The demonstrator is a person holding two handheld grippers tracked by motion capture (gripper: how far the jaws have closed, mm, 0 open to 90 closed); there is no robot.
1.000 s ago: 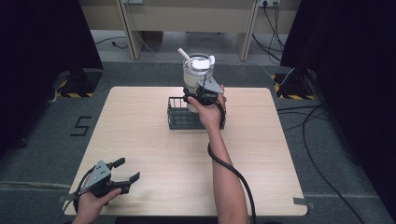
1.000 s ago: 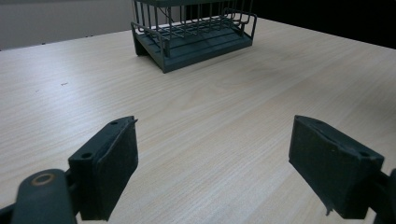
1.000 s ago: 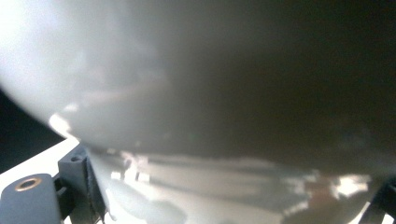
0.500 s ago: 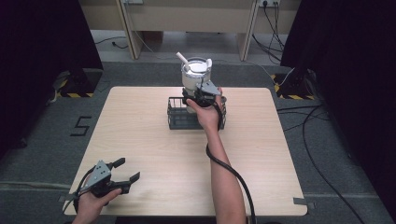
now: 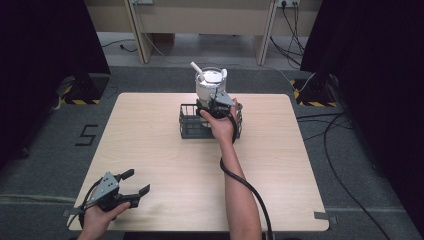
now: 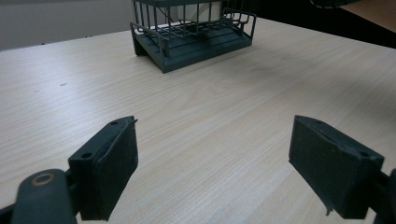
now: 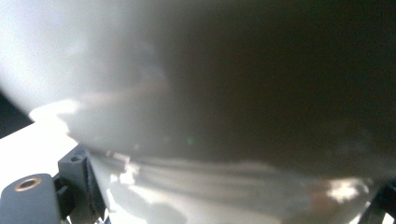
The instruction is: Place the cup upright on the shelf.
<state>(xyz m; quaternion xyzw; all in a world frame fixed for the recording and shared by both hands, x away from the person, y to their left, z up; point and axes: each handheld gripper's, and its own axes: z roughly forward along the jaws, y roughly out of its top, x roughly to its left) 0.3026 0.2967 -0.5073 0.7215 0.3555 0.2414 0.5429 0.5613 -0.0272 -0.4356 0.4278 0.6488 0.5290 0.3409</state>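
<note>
A silvery round container (image 5: 210,82) with a white lid and a white handle sticking up to the left hangs over the far side of a dark wire basket (image 5: 189,127). My right gripper (image 5: 216,102) is shut on its near wall. In the right gripper view the container (image 7: 210,93) is a blurred grey surface pressed close between the jaws. My left gripper (image 5: 136,181) rests low at the table's front left corner, open with nothing between its jaws (image 6: 215,168). From there the basket (image 6: 196,42) stands far ahead.
The wooden table (image 5: 150,130) carries nothing but the basket. Black cables run on the floor to the right, and a wooden bench frame stands behind the table. Dark curtains close off both sides.
The right gripper and the container have drifted slightly left and down over the basket. The left gripper has stayed put.
</note>
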